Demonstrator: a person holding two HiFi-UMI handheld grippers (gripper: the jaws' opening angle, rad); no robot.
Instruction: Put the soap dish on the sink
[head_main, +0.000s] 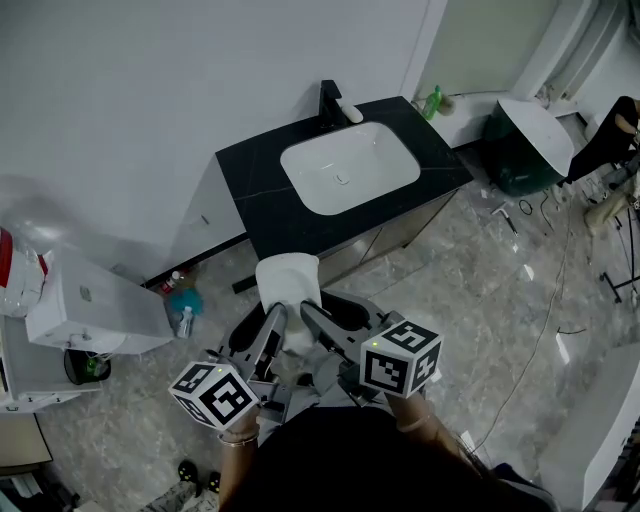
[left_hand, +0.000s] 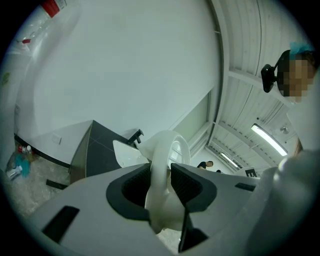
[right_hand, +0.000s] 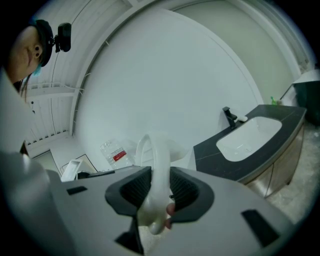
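Note:
A white soap dish (head_main: 288, 284) hangs in the air in front of the vanity, held from two sides. My left gripper (head_main: 277, 318) is shut on its left edge, and my right gripper (head_main: 309, 316) is shut on its right edge. In the left gripper view the soap dish (left_hand: 168, 165) stands on edge between the dark pads of the left gripper (left_hand: 161, 184). In the right gripper view the soap dish (right_hand: 156, 170) sits the same way in the right gripper (right_hand: 160, 189). Ahead lies the white sink (head_main: 350, 166) in a black counter (head_main: 252, 178), with a black faucet (head_main: 329, 101).
A white appliance (head_main: 92, 306) stands at the left, with small bottles (head_main: 184, 306) on the marble floor beside it. A green bottle (head_main: 432, 102) sits behind the counter. A dark green bin (head_main: 526, 146), cables (head_main: 545, 320) and a person (head_main: 612, 132) are at the right.

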